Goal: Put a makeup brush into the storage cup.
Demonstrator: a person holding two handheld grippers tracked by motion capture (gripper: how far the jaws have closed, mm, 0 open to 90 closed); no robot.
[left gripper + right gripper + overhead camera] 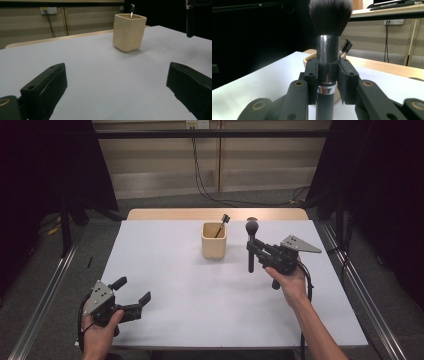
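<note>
Right gripper fingers clamp the upright makeup brush.

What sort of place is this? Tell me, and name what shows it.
Probably a lab recording booth: black curtains flank a white table, floor rails run alongside, and cables hang from a wall socket.

The worktop is a rectangular table covered by a plain white sheet, with a strip of light wood left bare along its far edge. One thing stands directly on it: a cream, square-sided holder cup with rounded corners, upright, set toward the far edge and about midway across. A slim dark-tipped tool leans inside the cup, its head poking above the rim. The cup throws a soft shadow on the sheet around its base.
</note>
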